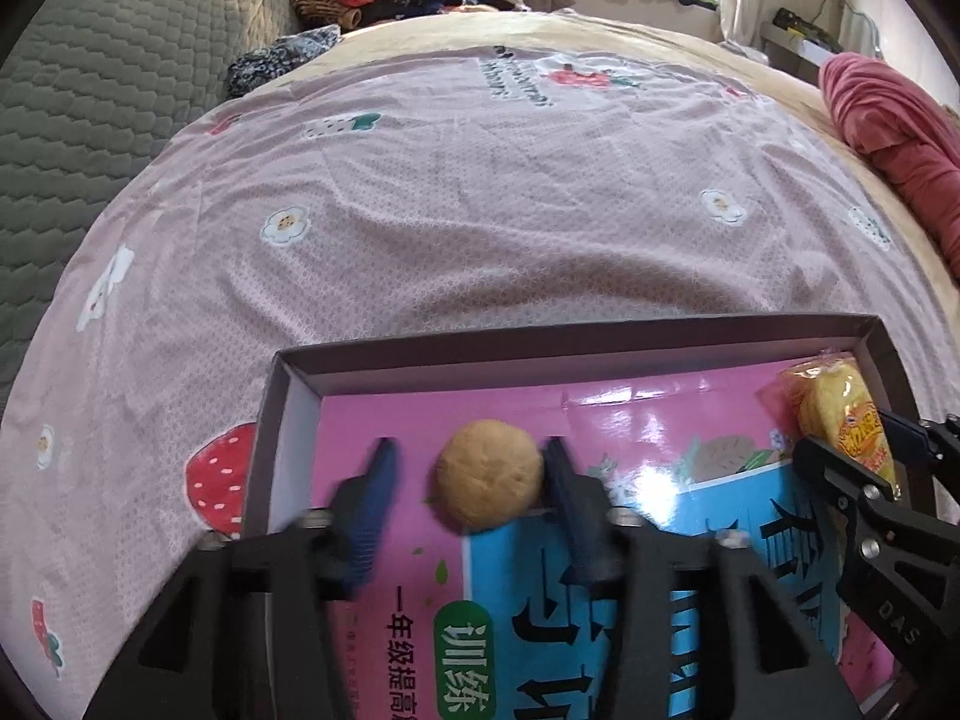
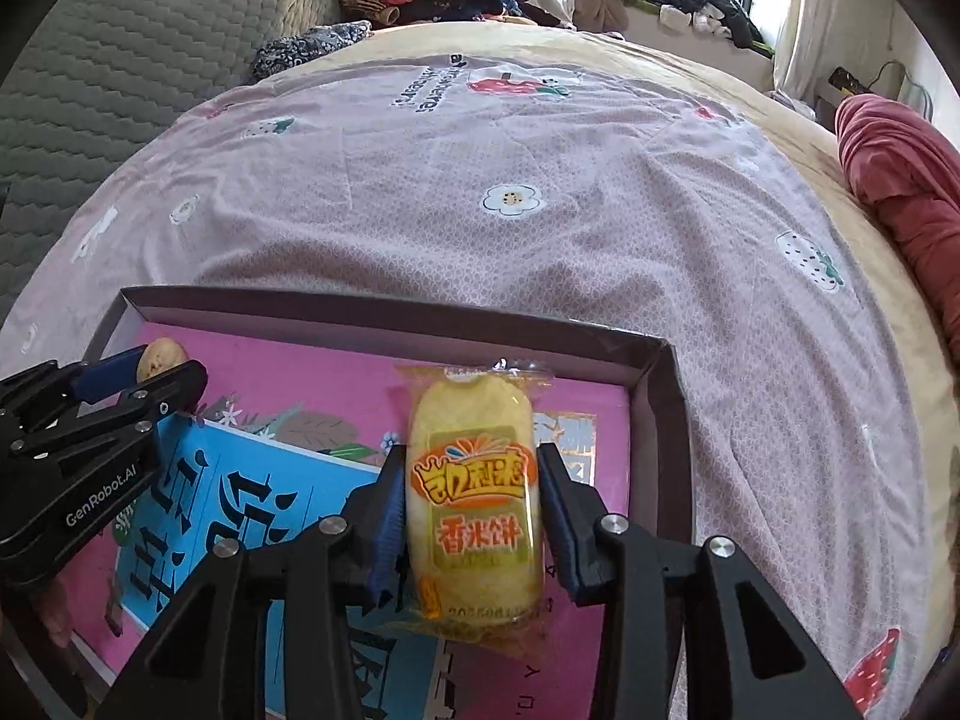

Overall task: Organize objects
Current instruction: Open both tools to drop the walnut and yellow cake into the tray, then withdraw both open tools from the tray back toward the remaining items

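resting in box (image 1: 288,414): cookie (image 1: 489,474), rice cracker (image 2: 474,492).

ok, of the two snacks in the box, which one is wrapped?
The rice cracker, in clear yellow-orange plastic between the right hand-held gripper fingers. The round cookie by the left hand-held gripper is bare.

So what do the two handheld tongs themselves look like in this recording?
Both the left tongs and the right tongs have matte black angular frames with cut-outs, silver screw heads, and blue ribbed pads. White "GenRobot.AI" lettering marks the left body. No cables or sleeves show.
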The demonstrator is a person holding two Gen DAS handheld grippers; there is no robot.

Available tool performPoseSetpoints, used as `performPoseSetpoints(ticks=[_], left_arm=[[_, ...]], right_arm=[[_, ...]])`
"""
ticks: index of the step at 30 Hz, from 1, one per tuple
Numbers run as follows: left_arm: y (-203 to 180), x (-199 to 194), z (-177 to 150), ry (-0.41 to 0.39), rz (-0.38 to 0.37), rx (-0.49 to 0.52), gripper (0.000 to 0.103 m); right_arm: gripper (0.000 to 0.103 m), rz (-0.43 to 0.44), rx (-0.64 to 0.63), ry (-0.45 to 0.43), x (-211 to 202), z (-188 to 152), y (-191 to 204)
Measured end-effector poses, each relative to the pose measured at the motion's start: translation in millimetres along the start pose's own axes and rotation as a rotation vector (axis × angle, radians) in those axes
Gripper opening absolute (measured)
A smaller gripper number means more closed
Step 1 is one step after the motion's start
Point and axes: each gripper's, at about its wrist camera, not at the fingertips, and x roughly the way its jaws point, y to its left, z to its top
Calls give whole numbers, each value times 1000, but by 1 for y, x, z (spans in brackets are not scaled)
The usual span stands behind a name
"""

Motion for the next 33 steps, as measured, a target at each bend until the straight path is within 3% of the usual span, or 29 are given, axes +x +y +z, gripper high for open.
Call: performPoseSetpoints(ticks=[1,10,23,33], left_arm=[[1,0,-1,4,-5,-2,71],[10,-22,-3,10,-5,-30,79],[24,-142,-32,-118,-40,-35,87],[40,-229,-77,-182,-85,-49,88]], right_arm=[[51,-4,-1,-2,-1,0,0],[69,-9,9,-61,-42,3,-4],[90,8,-32,-214,-172,-32,21],[97,43,-49,-317,-268,-77,42]])
